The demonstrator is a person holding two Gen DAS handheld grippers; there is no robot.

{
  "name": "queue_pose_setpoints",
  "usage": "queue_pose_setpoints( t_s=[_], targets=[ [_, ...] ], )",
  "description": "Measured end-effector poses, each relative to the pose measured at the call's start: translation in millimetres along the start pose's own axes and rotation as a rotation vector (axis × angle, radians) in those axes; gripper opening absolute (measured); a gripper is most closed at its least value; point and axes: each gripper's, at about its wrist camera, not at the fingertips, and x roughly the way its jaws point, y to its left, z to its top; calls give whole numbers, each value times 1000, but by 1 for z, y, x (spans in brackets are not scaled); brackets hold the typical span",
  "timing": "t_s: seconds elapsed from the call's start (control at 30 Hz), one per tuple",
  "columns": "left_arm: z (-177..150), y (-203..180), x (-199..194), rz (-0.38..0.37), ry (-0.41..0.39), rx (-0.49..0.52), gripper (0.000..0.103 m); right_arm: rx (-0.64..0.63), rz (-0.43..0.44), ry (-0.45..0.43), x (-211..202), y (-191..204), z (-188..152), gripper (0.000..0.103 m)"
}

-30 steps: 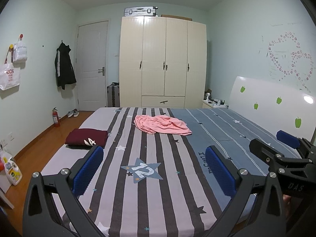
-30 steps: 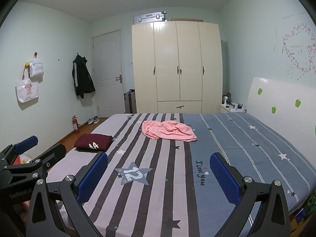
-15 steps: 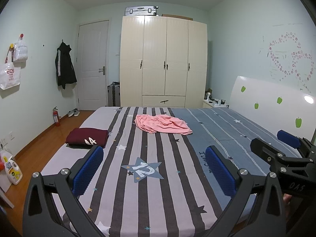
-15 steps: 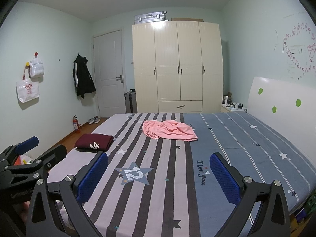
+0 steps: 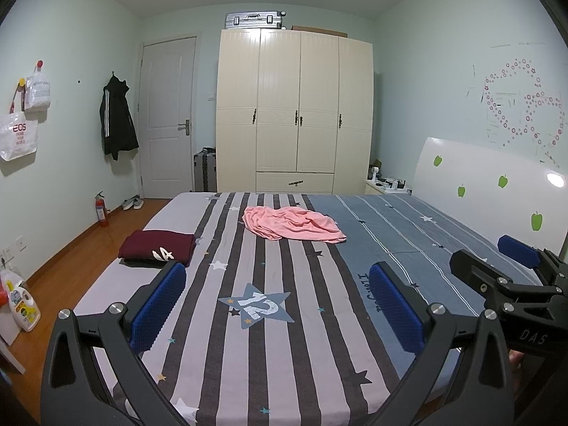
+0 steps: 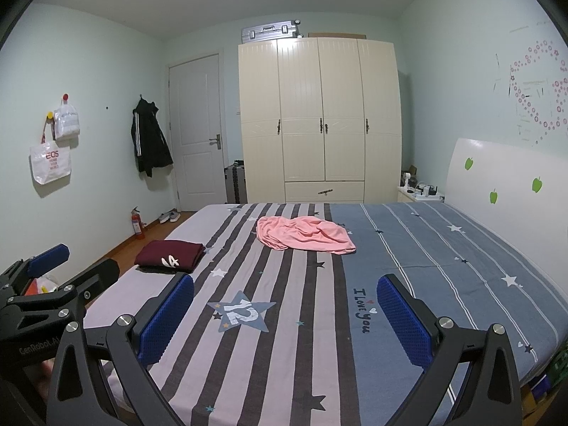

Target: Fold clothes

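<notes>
A crumpled pink garment (image 5: 291,227) (image 6: 303,236) lies unfolded near the far middle of the bed. A folded maroon garment (image 5: 158,250) (image 6: 170,257) with white print sits at the bed's left edge. My left gripper (image 5: 277,300) is open and empty, held above the near end of the bed, far from both garments. My right gripper (image 6: 285,314) is open and empty too, beside it. Each gripper shows at the edge of the other's view: the right one in the left wrist view (image 5: 497,269), the left one in the right wrist view (image 6: 67,266).
The bed (image 5: 269,355) has a striped and blue sheet and a white headboard (image 5: 479,184) on the right. A cream wardrobe (image 5: 294,113) and door (image 5: 167,120) stand at the far wall. A fire extinguisher (image 5: 102,209) and a detergent bottle (image 5: 19,300) stand on the floor at left.
Both views have drifted slightly; the grippers stay open and empty. The garments have not moved.
</notes>
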Motion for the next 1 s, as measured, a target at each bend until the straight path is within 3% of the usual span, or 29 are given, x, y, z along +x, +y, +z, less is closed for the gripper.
queue_pose_setpoints(
  t_s=[0.5, 0.53, 0.57, 1.0],
  targets=[
    [0, 3, -2, -25, 0, 5, 102, -4, 2, -4, 0, 2, 0, 102],
    [0, 2, -2, -39, 1, 9, 102, -4, 2, -5, 0, 2, 0, 102],
    [0, 2, -2, -129, 8, 34, 102, -3, 2, -5, 0, 1, 0, 102],
    [-3, 8, 0, -181, -15, -4, 102, -4, 2, 0, 5, -2, -2, 102]
  ],
)
